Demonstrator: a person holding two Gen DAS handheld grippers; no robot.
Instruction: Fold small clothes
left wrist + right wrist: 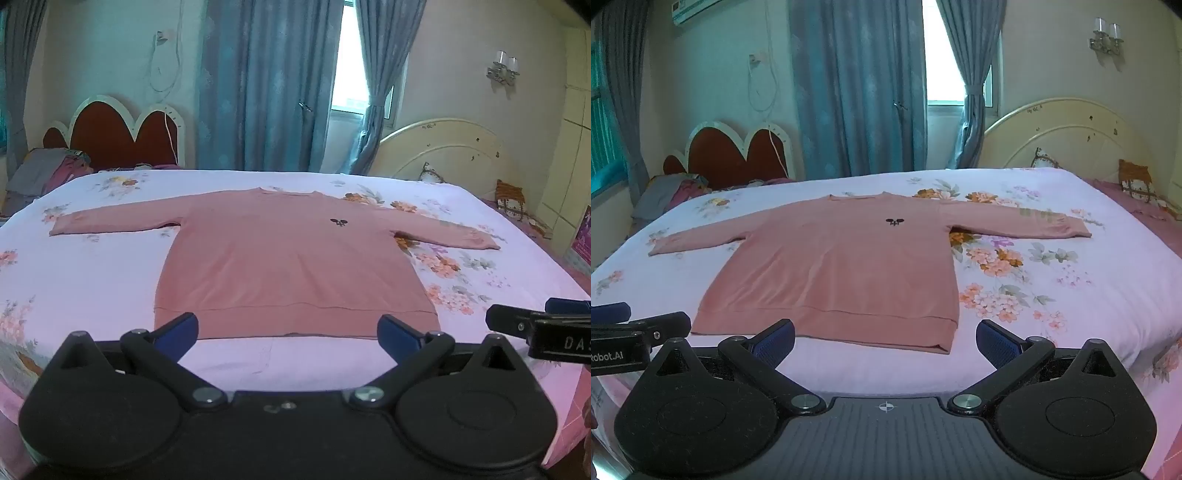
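A pink sweater lies flat, sleeves spread, mid-frame on the floral bedsheet. The left gripper and right gripper hang released before its hem, grasping nothing.

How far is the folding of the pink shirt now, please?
Done: the pink long-sleeved shirt lies spread flat on the floral bedsheet, sleeves out. In hand: nothing; left gripper and right gripper are open near its hem. Left: every fold.
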